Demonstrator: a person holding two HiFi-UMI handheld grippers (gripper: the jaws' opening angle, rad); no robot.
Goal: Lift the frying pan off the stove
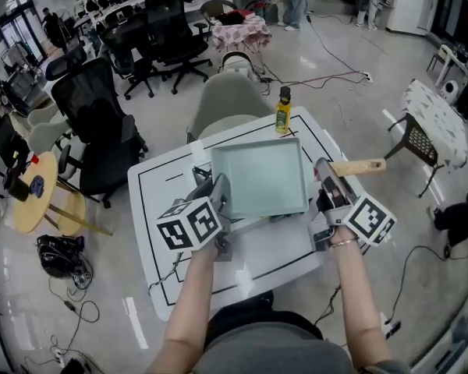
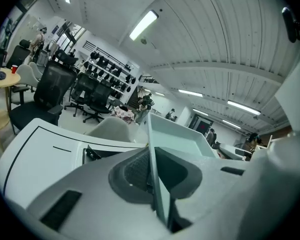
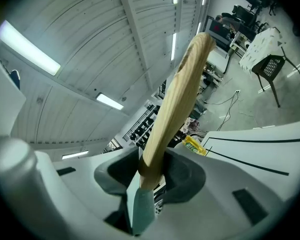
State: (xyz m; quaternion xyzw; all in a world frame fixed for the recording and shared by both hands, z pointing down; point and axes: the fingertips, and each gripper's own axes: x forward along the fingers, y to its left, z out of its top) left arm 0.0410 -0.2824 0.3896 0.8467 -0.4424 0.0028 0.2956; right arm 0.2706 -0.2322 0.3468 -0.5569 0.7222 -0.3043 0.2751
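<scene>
Head view, left tongs point(image 1: 221, 190), right tongs point(image 1: 327, 178) grip pan point(image 1: 259, 179)

Pale green frying pan point(image 1: 259, 179), tan handle point(image 1: 359, 166), black-lined white table point(image 1: 160, 209), yellow bottle point(image 1: 282, 114)

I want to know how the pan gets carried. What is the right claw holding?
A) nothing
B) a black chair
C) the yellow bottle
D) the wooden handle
D: the right claw is shut around the frying pan's wooden handle, which sticks out past it.
</scene>
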